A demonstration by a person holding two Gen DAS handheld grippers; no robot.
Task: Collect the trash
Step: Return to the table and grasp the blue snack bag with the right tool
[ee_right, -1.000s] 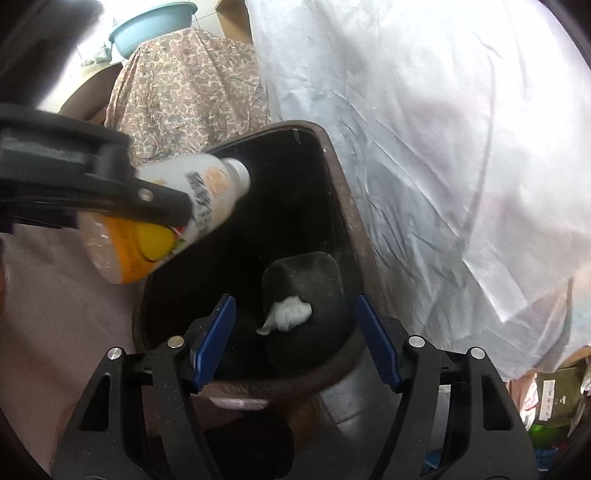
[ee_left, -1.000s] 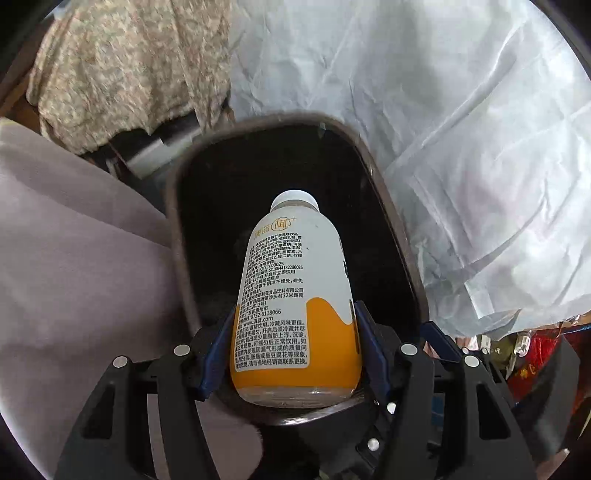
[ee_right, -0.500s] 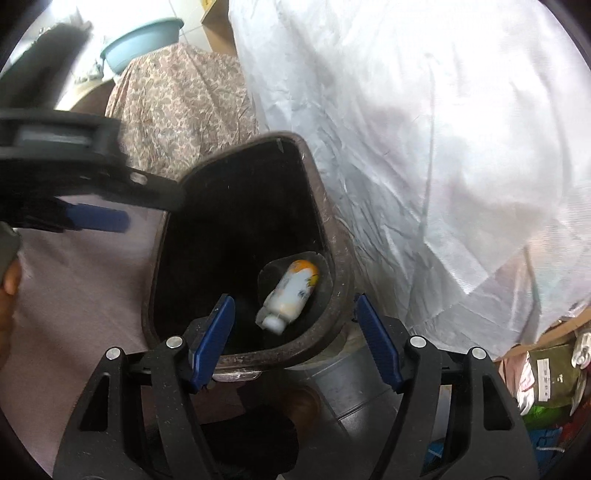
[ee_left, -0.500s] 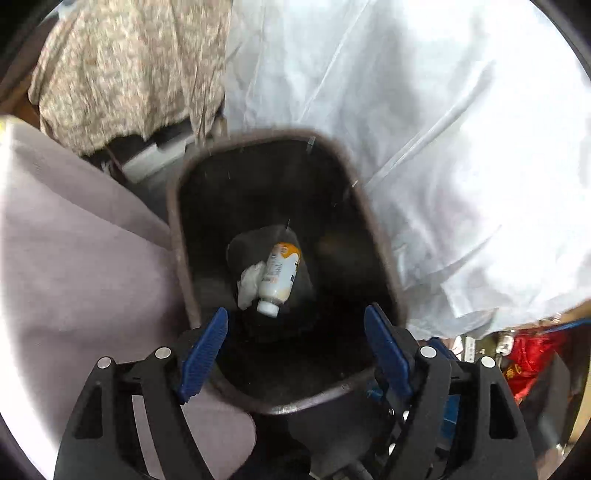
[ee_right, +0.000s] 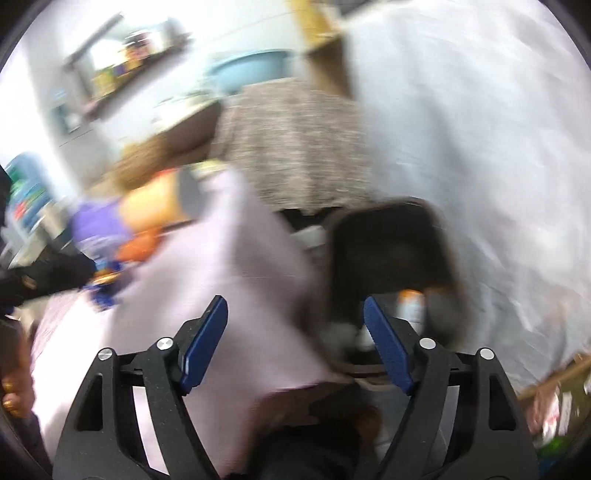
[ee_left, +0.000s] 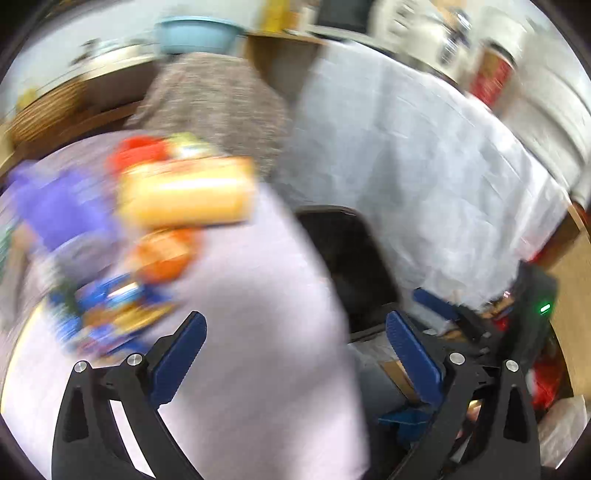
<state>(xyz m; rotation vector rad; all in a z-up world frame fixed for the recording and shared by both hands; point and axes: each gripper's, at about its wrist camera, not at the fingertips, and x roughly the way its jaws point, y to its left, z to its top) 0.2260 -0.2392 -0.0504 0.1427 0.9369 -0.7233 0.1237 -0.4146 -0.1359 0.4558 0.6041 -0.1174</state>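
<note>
Both views are motion-blurred. The dark trash bin (ee_right: 391, 247) stands beside the lilac-covered table (ee_right: 236, 280); the orange-and-white bottle (ee_right: 410, 302) lies inside it. The bin also shows in the left wrist view (ee_left: 343, 254). My left gripper (ee_left: 295, 354) is open and empty over the table's edge. My right gripper (ee_right: 295, 343) is open and empty near the bin's left rim. On the table lie a yellow package (ee_left: 188, 192), an orange item (ee_left: 162, 254) and blue wrappers (ee_left: 110, 306).
A white sheet (ee_left: 424, 158) drapes furniture right of the bin. A floral cloth (ee_right: 295, 144) covers something behind it, with a blue basin (ee_left: 195, 33) above. Clutter and a box sit at the lower right (ee_left: 546, 369).
The left gripper let go of the bottle, which dropped into the bin. Both grippers then swung left and up, away from the bin toward the table.
</note>
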